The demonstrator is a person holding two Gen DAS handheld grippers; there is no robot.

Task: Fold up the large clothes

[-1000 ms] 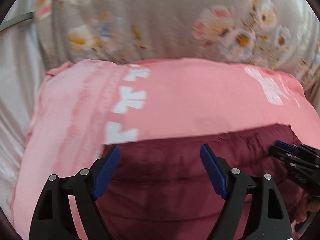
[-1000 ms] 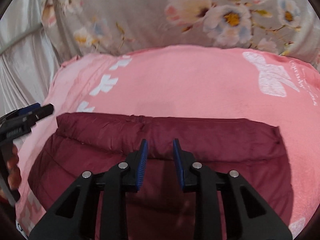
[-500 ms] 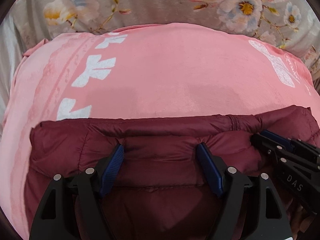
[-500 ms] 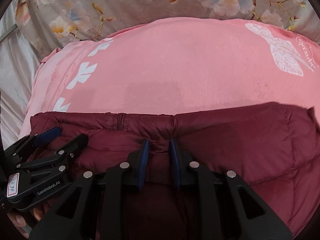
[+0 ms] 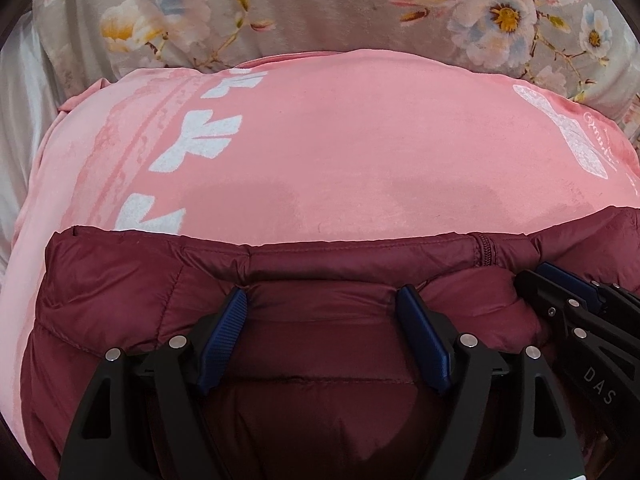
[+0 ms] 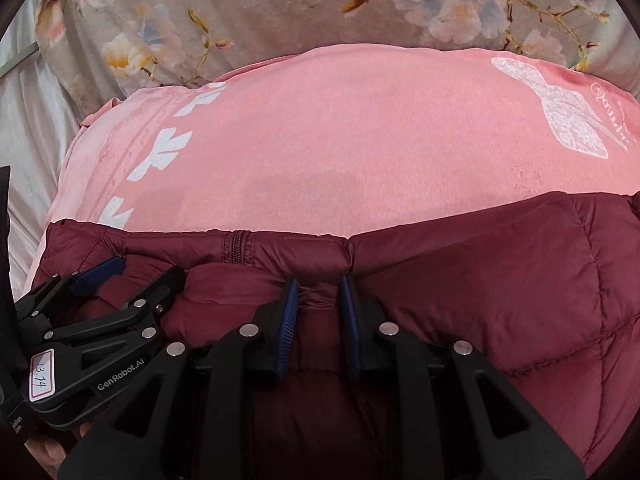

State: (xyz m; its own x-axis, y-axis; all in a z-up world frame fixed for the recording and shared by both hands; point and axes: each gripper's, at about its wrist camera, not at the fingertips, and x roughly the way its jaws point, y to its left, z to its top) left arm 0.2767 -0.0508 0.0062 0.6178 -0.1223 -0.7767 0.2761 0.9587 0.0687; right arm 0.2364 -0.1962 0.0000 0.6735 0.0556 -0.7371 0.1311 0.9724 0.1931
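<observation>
**A:** Where is the jacket now?

**B:** The maroon puffer jacket lies on a pink blanket spread over the bed, near side of it. Its far edge is a folded-over roll of padding with the zip showing in it. Beyond the blanket is a grey floral quilt, and a pale sheet off to the left.

**A:** And the two tools?

**B:** Side by side at that far fold. The right gripper has its jaws drawn close together on a pinch of the fabric — you can see the cloth gathered and creased between the blue pads. The left gripper stands with its jaws wide; they straddle a plump ridge of padding, and the tips press into it, but I can't tell whether they grip it or only rest there.

**A:** Why hold it like that?

**B:** My guess — a puffy jacket springs back, so one hand pins the fold with a tight pinch while the other spans the thick part to steady it. Both point steeply down onto the bed, which suits laying the folded edge flat.

**A:** How far along, you reckon?

**B:** One fold looks laid. It is still a wide slab, so more folding seems due.
</observation>
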